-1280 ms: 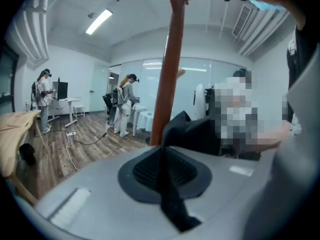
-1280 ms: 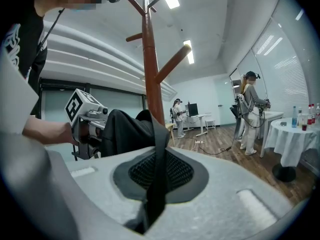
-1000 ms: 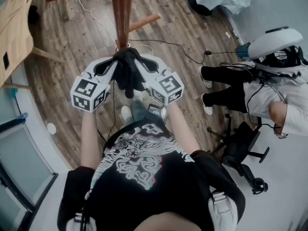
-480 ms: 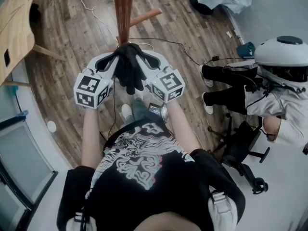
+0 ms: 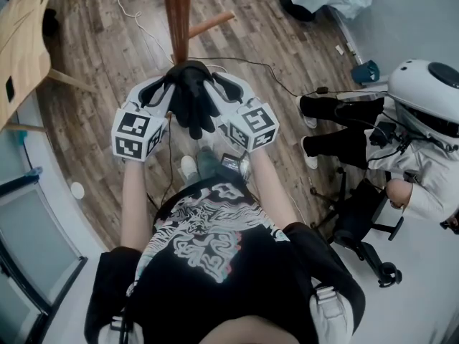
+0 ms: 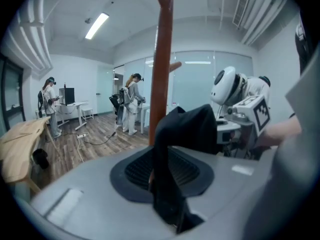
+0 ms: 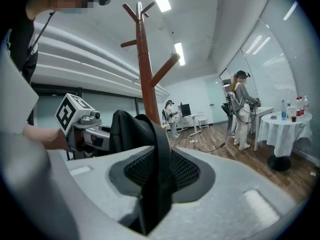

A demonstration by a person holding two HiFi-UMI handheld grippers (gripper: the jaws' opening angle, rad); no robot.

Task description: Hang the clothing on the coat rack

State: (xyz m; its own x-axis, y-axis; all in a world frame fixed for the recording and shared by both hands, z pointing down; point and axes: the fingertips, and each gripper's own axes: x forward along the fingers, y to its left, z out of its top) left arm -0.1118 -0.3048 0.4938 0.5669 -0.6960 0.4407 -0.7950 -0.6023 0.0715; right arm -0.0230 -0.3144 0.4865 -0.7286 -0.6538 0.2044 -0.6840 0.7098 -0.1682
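A black piece of clothing (image 5: 191,99) is bunched between both grippers in the head view, just in front of the brown wooden coat rack pole (image 5: 178,16). My left gripper (image 5: 163,92) is shut on the clothing (image 6: 177,149) from the left. My right gripper (image 5: 215,88) is shut on the clothing (image 7: 150,154) from the right. In the left gripper view the coat rack (image 6: 161,59) rises right behind the cloth. The right gripper view shows the rack (image 7: 145,69) with its pegs branching near the top, above the cloth.
A person in white with a white helmet (image 5: 423,84) sits at the right, an office chair (image 5: 362,228) beside them. A wooden table (image 5: 21,41) stands at the left. Cables (image 5: 251,67) run over the wood floor. A white-clothed round table (image 7: 282,134) stands far right.
Both grippers with the black clothing have shifted slightly up and closer to the rack pole. The seated person at the right has leaned further down.
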